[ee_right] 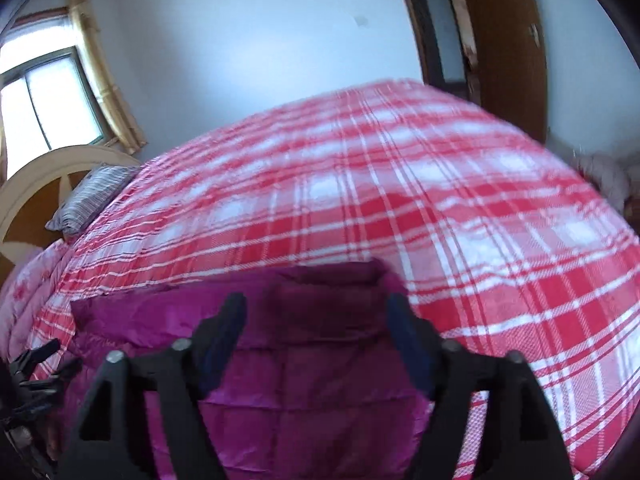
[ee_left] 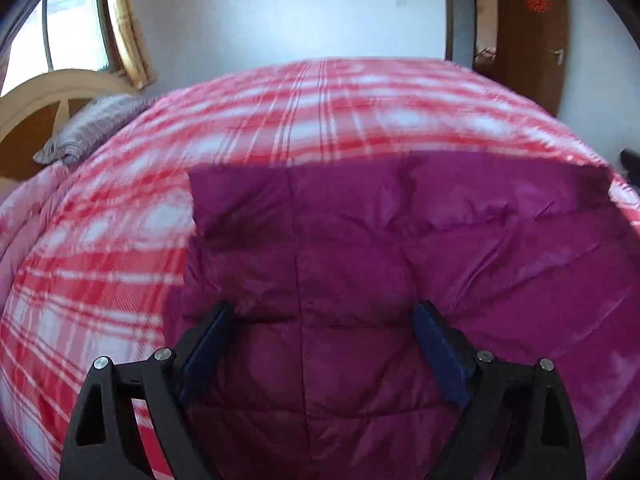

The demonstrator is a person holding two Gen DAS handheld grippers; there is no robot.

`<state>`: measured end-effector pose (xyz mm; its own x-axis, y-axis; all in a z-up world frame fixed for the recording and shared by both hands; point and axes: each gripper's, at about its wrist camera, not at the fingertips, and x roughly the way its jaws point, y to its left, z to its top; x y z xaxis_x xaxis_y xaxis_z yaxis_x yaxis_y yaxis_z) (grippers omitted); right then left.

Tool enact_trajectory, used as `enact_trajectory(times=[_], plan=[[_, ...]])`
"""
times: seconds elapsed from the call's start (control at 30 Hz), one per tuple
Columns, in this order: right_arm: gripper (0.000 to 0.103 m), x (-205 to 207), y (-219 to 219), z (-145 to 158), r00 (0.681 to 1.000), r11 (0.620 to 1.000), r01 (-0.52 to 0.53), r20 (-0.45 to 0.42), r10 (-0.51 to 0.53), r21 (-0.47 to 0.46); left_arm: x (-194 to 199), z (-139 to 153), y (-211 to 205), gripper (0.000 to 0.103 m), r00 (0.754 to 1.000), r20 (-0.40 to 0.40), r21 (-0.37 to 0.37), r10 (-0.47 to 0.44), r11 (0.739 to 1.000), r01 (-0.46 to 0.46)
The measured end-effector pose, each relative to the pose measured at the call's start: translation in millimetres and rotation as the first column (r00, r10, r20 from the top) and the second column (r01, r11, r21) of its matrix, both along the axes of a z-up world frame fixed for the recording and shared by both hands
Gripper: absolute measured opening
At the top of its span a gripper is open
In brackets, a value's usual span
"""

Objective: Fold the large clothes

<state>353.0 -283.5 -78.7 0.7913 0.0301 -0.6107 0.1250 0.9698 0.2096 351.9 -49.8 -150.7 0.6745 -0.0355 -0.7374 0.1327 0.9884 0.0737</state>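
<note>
A magenta quilted puffer jacket (ee_left: 380, 248) lies spread on a bed with a red and white plaid cover (ee_left: 280, 120). My left gripper (ee_left: 324, 316) is open and empty, its fingers wide apart just above the jacket's left part. In the right wrist view the jacket (ee_right: 304, 400) lies at the near edge of the plaid cover (ee_right: 480, 220), with its collar end (ee_right: 332, 284) pointing away. My right gripper (ee_right: 316, 312) is open and empty over that collar end. The left gripper (ee_right: 36, 364) shows at the far left edge of the right wrist view.
A striped pillow (ee_left: 92, 128) and a wooden headboard (ee_left: 36, 104) stand at the bed's left end, below a window (ee_left: 72, 28). A brown door (ee_left: 528, 32) is at the back right. A white wall (ee_left: 280, 8) runs behind the bed.
</note>
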Motion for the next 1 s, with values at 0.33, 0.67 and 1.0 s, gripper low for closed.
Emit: enact_trajectory(times=[0.33, 0.67, 1.0], plan=[[0.078, 44, 77, -58, 0.973, 0.975, -0.185, -0.158, 0.165, -0.124, 0, 45, -7, 0.091, 0.991, 0.133, -0.039, 0.019, 0.999, -0.014], [0.079, 56, 68, -71, 0.977, 0.983, -0.145, -0.172, 0.125, -0.112, 62, 11, -47, 0.091, 0.995, 0.099, 0.149, -0.014, 0.989, -0.001], [0.079, 58, 59, -77, 0.979, 0.992, -0.123, -0.168, 0.114, -0.041, 73, -3, -42, 0.093, 0.998, 0.068, 0.084, -0.001, 0.996, -0.005]])
